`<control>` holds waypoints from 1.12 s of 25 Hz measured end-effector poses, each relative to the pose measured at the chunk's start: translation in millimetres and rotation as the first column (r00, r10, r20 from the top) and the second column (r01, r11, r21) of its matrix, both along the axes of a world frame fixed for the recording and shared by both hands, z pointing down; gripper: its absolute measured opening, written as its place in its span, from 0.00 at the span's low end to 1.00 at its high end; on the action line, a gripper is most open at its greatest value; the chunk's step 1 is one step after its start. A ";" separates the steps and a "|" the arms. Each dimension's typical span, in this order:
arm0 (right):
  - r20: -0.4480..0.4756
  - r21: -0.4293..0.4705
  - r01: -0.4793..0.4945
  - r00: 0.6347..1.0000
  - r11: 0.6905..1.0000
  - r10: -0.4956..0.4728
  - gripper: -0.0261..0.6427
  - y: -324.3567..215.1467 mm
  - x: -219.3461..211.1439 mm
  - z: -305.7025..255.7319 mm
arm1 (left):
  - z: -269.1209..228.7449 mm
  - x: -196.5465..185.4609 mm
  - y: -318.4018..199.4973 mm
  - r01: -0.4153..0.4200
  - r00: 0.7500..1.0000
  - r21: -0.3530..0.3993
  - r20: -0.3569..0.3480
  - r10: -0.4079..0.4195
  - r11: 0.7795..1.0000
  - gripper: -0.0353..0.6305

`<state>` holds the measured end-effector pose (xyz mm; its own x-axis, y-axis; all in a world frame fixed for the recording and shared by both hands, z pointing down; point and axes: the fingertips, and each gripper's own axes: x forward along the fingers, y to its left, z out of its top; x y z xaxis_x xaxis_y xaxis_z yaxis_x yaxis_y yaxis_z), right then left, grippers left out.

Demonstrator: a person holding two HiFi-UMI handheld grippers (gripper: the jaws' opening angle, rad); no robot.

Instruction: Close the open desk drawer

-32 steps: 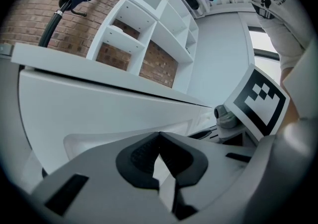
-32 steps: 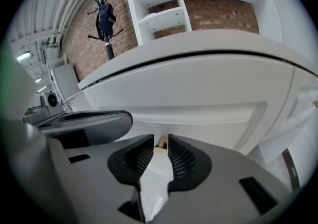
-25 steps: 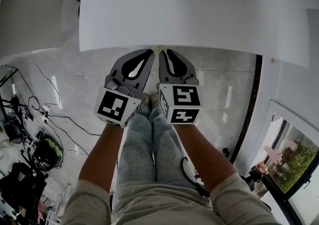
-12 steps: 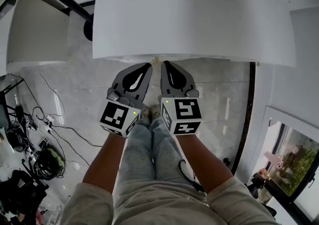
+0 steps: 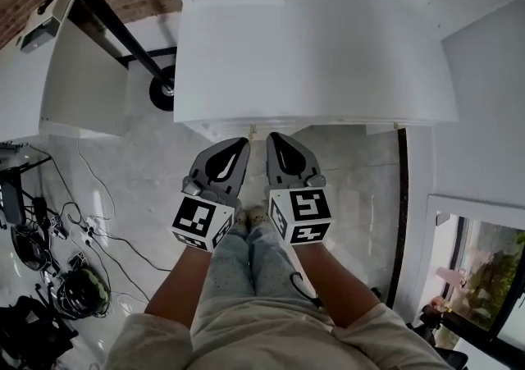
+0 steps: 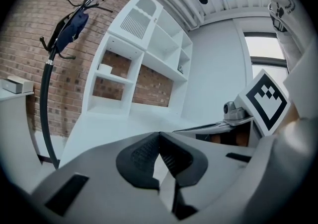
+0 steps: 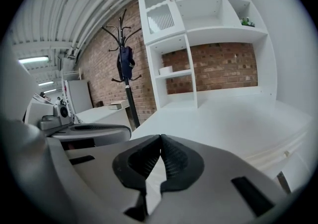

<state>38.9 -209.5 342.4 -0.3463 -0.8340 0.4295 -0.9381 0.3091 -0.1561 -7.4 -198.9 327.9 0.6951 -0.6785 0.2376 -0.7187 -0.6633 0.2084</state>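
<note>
The white desk [image 5: 312,48] fills the top of the head view. Its front edge [image 5: 246,126] runs just beyond both grippers, and no drawer sticks out from it there. In the right gripper view the layered front edge [image 7: 288,151] shows at the lower right. My left gripper [image 5: 244,143] and right gripper [image 5: 271,137] hang side by side in front of that edge, apart from it. Both are shut with nothing between the pads, as seen up close for the left gripper [image 6: 159,133] and the right gripper [image 7: 160,136].
A white shelf unit [image 7: 208,44] stands at the back of the desk against a brick wall. A black coat stand [image 5: 123,32] and a white side table [image 5: 74,89] are to the left. Cables and gear [image 5: 49,229] lie on the floor at left. A window [image 5: 484,270] is at right.
Both grippers have risen together, staying side by side. In the head view the desk's front edge has slid away from their tips, and the shelf unit and brick wall have come into sight.
</note>
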 end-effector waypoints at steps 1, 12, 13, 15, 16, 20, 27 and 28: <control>-0.001 0.012 0.006 1.000 1.000 -0.006 0.08 4.4 -0.4 -10.2 | -10.2 0.3 5.3 -0.002 1.000 0.012 0.001 0.002 1.000 0.08; 0.025 0.127 0.023 0.999 0.992 -0.026 0.08 66.3 1.1 -111.2 | -100.5 -7.8 58.2 0.044 0.999 0.066 0.005 -0.045 0.997 0.08; 0.023 0.137 0.022 0.999 0.990 -0.026 0.08 71.6 3.4 -118.8 | -107.5 -7.5 63.2 0.048 0.999 0.070 0.005 -0.048 0.996 0.08; 0.023 0.158 0.021 0.999 0.987 -0.025 0.08 80.0 7.5 -133.9 | -121.5 -7.4 71.1 0.055 0.998 0.078 -0.002 -0.055 0.995 0.08; 0.023 0.169 0.022 0.999 0.985 -0.026 0.08 84.3 8.6 -140.9 | -128.3 -7.9 75.0 0.059 0.998 0.081 -0.011 -0.058 0.995 0.08; 0.017 0.208 0.030 0.999 0.978 -0.034 0.08 100.2 9.2 -162.8 | -152.6 -9.5 89.4 0.066 0.998 0.108 -0.029 -0.063 0.992 0.08; 0.034 0.258 0.050 0.998 0.965 -0.061 0.08 136.1 7.3 -203.9 | -195.2 -8.7 126.8 0.081 0.996 0.136 -0.047 -0.075 0.987 0.08; 0.036 0.268 0.054 0.997 0.962 -0.066 0.08 141.0 6.6 -210.1 | -201.1 -8.5 132.3 0.081 0.996 0.143 -0.053 -0.074 0.987 0.08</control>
